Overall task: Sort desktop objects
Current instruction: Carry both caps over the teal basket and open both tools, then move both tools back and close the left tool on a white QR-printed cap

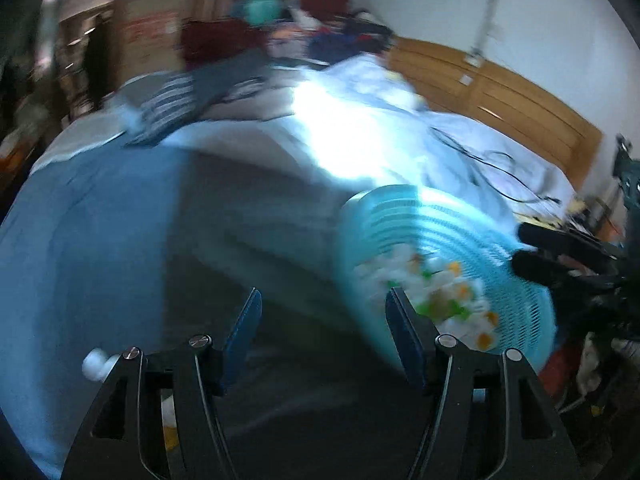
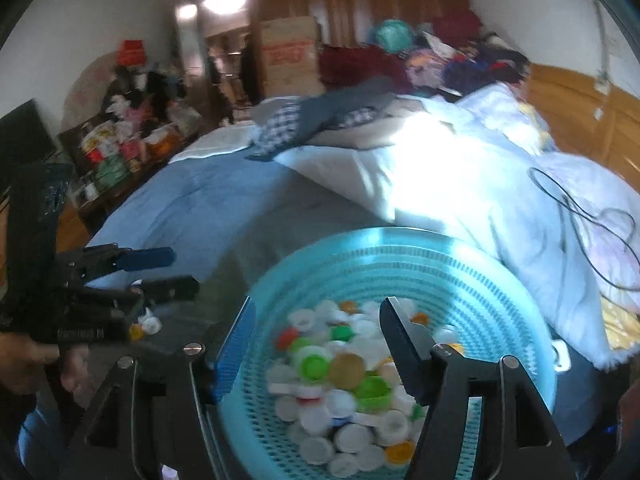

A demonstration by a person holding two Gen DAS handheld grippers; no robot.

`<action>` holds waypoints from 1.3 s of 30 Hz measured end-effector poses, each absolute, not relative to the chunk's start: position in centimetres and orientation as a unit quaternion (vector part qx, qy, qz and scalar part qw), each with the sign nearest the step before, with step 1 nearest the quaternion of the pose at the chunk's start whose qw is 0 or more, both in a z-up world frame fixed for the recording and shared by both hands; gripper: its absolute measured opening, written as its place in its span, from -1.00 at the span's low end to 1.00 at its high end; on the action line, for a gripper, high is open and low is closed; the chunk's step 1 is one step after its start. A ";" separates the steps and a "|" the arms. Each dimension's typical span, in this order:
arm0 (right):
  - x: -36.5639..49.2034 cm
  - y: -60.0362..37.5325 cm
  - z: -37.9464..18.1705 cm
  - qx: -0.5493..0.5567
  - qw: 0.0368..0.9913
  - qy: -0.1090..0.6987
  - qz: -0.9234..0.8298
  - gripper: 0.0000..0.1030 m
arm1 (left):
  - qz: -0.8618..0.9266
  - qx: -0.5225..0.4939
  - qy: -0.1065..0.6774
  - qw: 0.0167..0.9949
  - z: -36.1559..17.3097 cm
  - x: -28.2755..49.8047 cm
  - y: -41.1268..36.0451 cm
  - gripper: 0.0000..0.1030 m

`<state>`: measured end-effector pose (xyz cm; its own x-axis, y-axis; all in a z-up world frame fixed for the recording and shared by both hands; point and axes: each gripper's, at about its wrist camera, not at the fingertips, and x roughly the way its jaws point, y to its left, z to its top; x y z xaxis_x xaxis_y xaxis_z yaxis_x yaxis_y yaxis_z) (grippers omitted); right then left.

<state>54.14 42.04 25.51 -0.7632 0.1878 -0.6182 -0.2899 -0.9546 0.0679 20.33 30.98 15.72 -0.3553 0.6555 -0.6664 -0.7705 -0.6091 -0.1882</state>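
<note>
Bedroom setting: a bed (image 2: 224, 200) with a blue sheet and rumpled white bedding is filling the background, with a wooden headboard (image 1: 500, 96) along the wall and a black cable (image 2: 580, 216) trailing over the bedding. A dark glass table (image 2: 224, 248) is sitting in front of the bed and carrying a turquoise perforated basket (image 2: 460, 280). Bottle caps (image 2: 344, 376), mostly white with some green, orange and red, are lying piled inside the basket. A few loose caps (image 2: 148, 326) are lying on the table just to the left of the basket. The right gripper (image 2: 316, 340) is hovering over the basket with its jaws standing apart and gripping nothing; one finger is over the basket's left rim, the other over the cap pile. The left gripper (image 2: 172, 268) is showing at the left in the right wrist view, held by a hand (image 2: 32, 360), pointing toward the basket above the loose caps; its jaws are standing apart and empty. The left wrist view is heavily blurred, with the basket appearing at right.
</note>
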 end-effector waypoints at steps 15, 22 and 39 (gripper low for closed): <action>47.7 27.8 16.8 -0.386 -0.026 0.035 0.922 0.67 | 0.888 -0.410 0.063 0.198 4.3 16.4 13.1 0.13; 45.9 25.1 14.5 -0.415 -0.043 0.012 0.909 0.69 | 0.895 -0.414 0.039 0.162 1.9 15.1 10.5 0.22; 42.7 23.5 11.1 -0.468 -0.048 0.021 0.882 0.69 | 0.890 -0.416 0.027 0.183 1.6 14.3 10.1 0.28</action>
<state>42.68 23.54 11.13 -0.5568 -0.1034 -0.8242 0.0645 -0.9946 0.0811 14.31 10.14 1.64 -0.5867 0.3024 -0.7512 -0.3480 -0.9318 -0.1033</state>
